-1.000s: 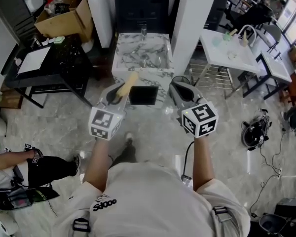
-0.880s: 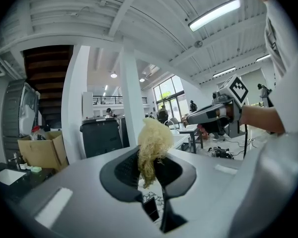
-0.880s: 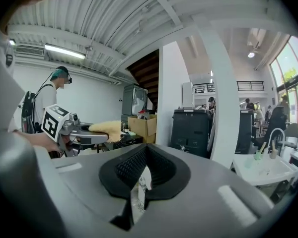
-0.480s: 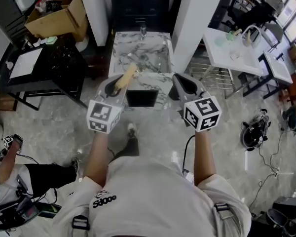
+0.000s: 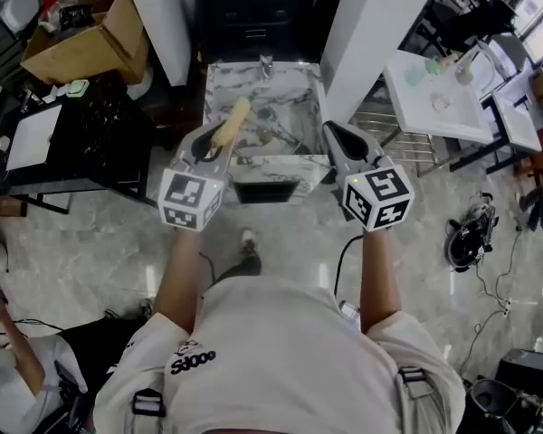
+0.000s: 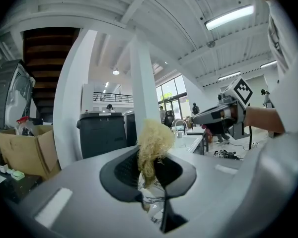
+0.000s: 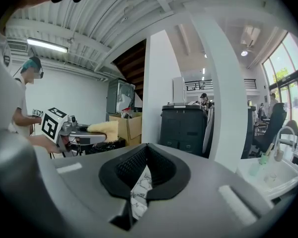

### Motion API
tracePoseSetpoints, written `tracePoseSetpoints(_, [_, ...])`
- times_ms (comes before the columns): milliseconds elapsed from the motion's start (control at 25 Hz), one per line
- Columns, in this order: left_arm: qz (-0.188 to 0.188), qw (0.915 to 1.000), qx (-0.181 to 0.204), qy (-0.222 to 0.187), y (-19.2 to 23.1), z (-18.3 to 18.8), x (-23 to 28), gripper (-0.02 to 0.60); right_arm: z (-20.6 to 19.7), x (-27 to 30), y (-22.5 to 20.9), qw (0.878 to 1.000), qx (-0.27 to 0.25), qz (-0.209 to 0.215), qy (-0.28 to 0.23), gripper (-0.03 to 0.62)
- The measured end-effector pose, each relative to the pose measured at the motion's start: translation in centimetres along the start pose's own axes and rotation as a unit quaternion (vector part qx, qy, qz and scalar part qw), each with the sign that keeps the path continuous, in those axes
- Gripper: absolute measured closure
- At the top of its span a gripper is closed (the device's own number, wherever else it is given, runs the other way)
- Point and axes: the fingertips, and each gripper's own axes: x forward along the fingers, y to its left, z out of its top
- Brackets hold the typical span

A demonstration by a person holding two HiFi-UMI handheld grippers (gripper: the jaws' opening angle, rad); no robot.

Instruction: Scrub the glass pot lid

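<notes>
Observed from the head view: a person stood on the marble floor facing a marble sink (image 5: pixel 270 166), one gripper in each hand, both held level above the sink's near edge and well apart from each other.

Left gripper (image 5: pixel 214 143): jaws clamped on a yellow fibrous scrubber (image 5: pixel 233 120). The scrubber stuck out past the fingertips and angled over the basin. The left gripper view confirmed that the pads pinched its lower part, with the frayed end standing above them.

Right gripper (image 5: pixel 343 142): jaws drawn together at the tips, nothing between them. Only the marble surface showed through the gap lower down in the right gripper view.

Glass pot lid: not identifiable in any view. The veined basin made its contents unclear.

Surroundings: a tap (image 5: pixel 266 61) at the sink's far side, a black table (image 5: pixel 90 138) and a cardboard box (image 5: pixel 83 48) to the left, a white table (image 5: pixel 425 107) to the right.
</notes>
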Motion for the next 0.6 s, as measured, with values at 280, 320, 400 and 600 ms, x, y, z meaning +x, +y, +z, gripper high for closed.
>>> tracePoseSetpoints(280, [-0.009,0.9998,-0.017,0.009,4.3,-1.3,4.6,0.531,-0.2,5.4,-2.6,1.000,0.008,-0.008,0.020,0.591])
tracePoseSetpoints(320, [-0.010,0.9997,-0.018,0.009,4.7,-1.4,5.2,0.531,-0.1,6.0,-2.9,1.000,0.008,-0.010,0.022,0.590])
tracePoseSetpoints(400, [-0.011,0.9997,-0.019,0.012,5.5,-1.6,6.2,0.531,-0.1,7.1,-3.6,1.000,0.012,-0.012,0.024,0.590])
tracePoseSetpoints(600, [-0.016,0.9994,-0.022,0.022,7.1,-2.7,8.1,0.531,-0.5,9.5,-4.7,0.999,0.020,-0.013,0.033,0.591])
